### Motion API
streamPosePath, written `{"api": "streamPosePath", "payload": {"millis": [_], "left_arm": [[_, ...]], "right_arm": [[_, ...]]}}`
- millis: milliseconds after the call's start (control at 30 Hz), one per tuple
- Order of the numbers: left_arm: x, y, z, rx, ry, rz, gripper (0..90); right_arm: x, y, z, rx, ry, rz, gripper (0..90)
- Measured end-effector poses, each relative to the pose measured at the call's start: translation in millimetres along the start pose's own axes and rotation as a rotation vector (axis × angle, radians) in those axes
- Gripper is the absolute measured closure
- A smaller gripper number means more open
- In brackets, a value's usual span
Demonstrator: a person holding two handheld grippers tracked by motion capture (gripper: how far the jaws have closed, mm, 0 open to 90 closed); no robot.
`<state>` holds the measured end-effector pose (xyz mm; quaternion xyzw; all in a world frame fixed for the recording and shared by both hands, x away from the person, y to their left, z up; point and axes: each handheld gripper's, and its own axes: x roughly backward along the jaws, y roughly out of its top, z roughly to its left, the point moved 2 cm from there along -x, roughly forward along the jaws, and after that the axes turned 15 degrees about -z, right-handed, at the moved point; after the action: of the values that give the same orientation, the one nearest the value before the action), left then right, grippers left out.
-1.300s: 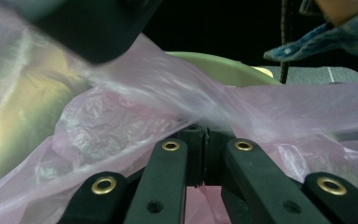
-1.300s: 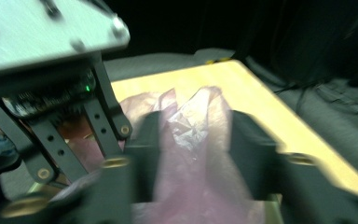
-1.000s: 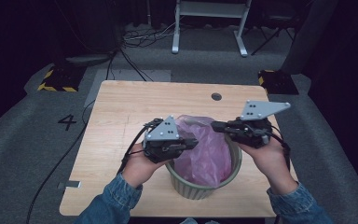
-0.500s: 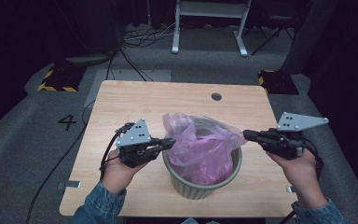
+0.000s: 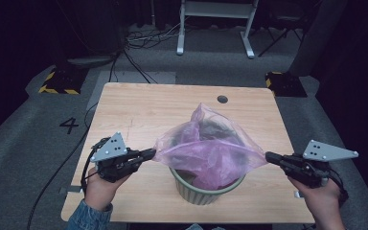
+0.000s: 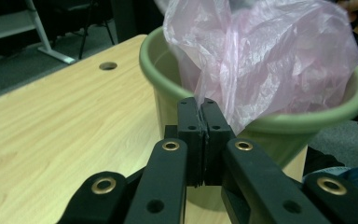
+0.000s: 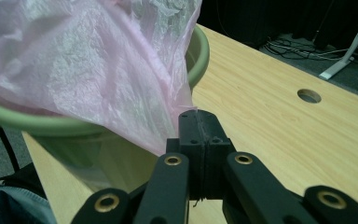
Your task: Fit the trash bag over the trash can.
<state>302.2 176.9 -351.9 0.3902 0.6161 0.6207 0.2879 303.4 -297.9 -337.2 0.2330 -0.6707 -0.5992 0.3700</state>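
Pink plastic bag (image 5: 210, 151) stretched across the mouth of a green bin (image 5: 206, 189), which stands on a wooden table (image 5: 139, 110) toward the table's 6 o'clock edge in the high view. The bag's lower part sits inside the bin; its upper film rises above the rim and peaks toward 12 o'clock. Two corners of the film are drawn outward, one toward 9 o'clock and one toward 3 o'clock, so that the opening is spread wider than the bin.

The left gripper (image 5: 151, 153) lies at 9 o'clock of the bin, held level, with its jaws pressed together on the bag's edge. In the left gripper view the left gripper (image 6: 203, 109) shows its two black pads meeting with thin pink film caught between them, just in front of the bin (image 6: 279, 123) wall; the bag (image 6: 261, 56) billows above the rim.

The right gripper (image 5: 270, 156) lies at 3 o'clock of the bin, also level, its jaws likewise pinching the opposite edge of the bag. In the right gripper view the right gripper (image 7: 196, 114) grips a taut point of film that runs up toward 11 o'clock to the bag (image 7: 84, 60), with the bin (image 7: 37, 122) rim below it.

A round hole (image 5: 222, 99) in the table lies at 12 o'clock of the bin, well apart from it. Each gripper is carried by a hand entering from 6 o'clock.
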Motion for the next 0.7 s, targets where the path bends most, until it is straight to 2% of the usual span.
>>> {"api": "streamPosePath", "payload": {"millis": [200,300,400,467,500,567,600,700], "left_arm": [[11.5,-12.2,3.7,0.038,0.008,-0.006,88.7],[16.1,-17.1,4.2,0.064,-0.013,-0.016,88.7],[18.5,-18.1,0.3,0.063,-0.023,-0.029,88.1],[20.3,-15.4,-1.2,0.049,-0.006,-0.051,79.8],[21.1,-13.0,-1.4,0.051,-0.016,-0.061,74.9],[20.5,-7.0,-0.8,0.046,-0.028,-0.068,66.3],[19.0,-2.4,0.1,0.040,-0.019,-0.070,60.9],[14.0,9.7,2.1,0.035,-0.022,-0.085,53.3]], "right_arm": [[12.5,-13.4,1.5,-0.022,-0.011,-0.004,89.5],[18.9,-20.6,0.3,-0.050,-0.004,-0.009,89.5],[20.8,-24.1,1.7,-0.055,0.006,-0.008,89.4],[21.5,-23.3,3.3,-0.045,0.010,-0.003,85.5],[22.3,-21.4,3.9,-0.041,0.010,-0.008,82.2],[23.6,-15.1,3.9,-0.040,0.017,-0.029,73.9],[23.9,-11.0,3.9,-0.035,0.018,-0.043,68.1],[20.5,3.3,3.4,-0.006,0.007,-0.058,58.2]]}}
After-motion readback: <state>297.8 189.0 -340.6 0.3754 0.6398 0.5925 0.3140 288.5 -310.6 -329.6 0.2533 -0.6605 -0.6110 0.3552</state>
